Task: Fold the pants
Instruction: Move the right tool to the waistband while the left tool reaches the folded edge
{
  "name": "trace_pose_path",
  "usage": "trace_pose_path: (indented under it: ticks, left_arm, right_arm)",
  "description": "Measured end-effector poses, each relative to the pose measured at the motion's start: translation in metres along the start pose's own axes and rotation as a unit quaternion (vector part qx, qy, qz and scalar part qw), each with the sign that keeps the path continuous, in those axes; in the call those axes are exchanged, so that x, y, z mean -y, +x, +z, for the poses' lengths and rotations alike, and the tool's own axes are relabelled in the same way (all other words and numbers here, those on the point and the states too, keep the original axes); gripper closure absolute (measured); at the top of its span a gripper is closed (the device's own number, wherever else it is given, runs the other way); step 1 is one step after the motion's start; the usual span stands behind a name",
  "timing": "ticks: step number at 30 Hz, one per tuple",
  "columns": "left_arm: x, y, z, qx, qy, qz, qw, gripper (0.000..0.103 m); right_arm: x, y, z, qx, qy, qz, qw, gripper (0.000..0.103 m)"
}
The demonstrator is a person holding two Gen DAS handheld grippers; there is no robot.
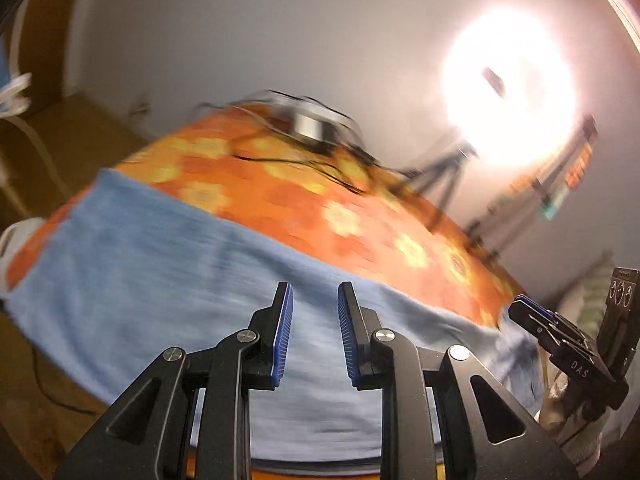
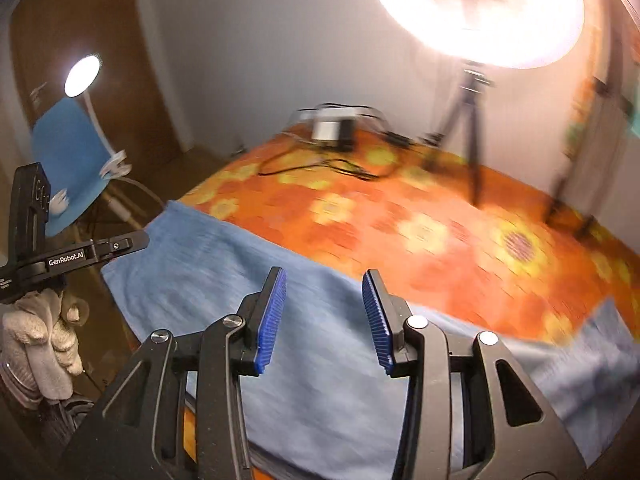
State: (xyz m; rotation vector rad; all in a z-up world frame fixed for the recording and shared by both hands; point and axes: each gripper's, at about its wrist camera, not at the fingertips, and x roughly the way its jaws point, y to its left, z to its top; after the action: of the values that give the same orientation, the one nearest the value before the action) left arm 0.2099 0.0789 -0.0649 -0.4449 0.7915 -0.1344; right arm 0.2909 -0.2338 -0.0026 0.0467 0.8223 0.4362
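Observation:
The light blue pants [image 1: 160, 280] lie flat across the near part of an orange flowered table [image 1: 320, 200]; they also show in the right wrist view [image 2: 320, 340], on the same table [image 2: 440, 232]. My left gripper [image 1: 314, 300] is open and empty, held above the pants' near middle. My right gripper [image 2: 324, 284] is open and empty, above the pants. In the left wrist view the right gripper [image 1: 532, 312] appears at the far right near the pants' end. In the right wrist view the left gripper [image 2: 132, 242] appears at the left by the pants' other end. Both views are motion-blurred.
A small box with black cables [image 2: 332, 128] sits at the table's far edge. A bright ring light on a tripod [image 2: 472, 8] stands behind the table, a second tripod [image 2: 572, 184] to its right. A blue chair with a lamp [image 2: 72, 152] stands left of the table.

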Motion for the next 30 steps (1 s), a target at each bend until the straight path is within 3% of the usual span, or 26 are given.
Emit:
trace_pose_path:
  ticks: [6,10,12,14,18,23,30]
  left_arm:
    - [0.073,0.046,-0.025,-0.063,0.059,-0.058,0.9946,0.082]
    - [0.116,0.083,-0.052,-0.128,0.098,-0.097,0.9821,0.082]
    - [0.132,0.102,-0.064,-0.164,0.096,-0.123,0.9741,0.082]
    - [0.151,0.119,-0.075,-0.196,0.094,-0.149,0.9646,0.082]
    - [0.188,0.133,-0.092,-0.226,0.105,-0.190,0.9496,0.059]
    - [0.220,0.146,-0.116,-0.249,0.147,-0.200,0.9362,0.058]
    - [0.235,0.162,-0.131,-0.264,0.162,-0.194,0.9307,0.058]
  right_arm:
    - [0.077,-0.048,-0.033,0.004,0.053,-0.062,0.997,0.061]
    - [0.134,-0.078,-0.048,0.005,0.097,-0.099,0.990,0.059]
    - [0.164,-0.088,-0.053,-0.003,0.118,-0.111,0.987,0.043]
    - [0.202,-0.095,-0.059,-0.017,0.144,-0.126,0.981,0.041]
    - [0.264,-0.100,-0.063,-0.035,0.196,-0.153,0.968,0.041]
    - [0.338,-0.085,-0.052,-0.052,0.289,-0.167,0.941,0.041]
    - [0.363,-0.006,-0.029,-0.136,0.315,-0.170,0.924,0.040]
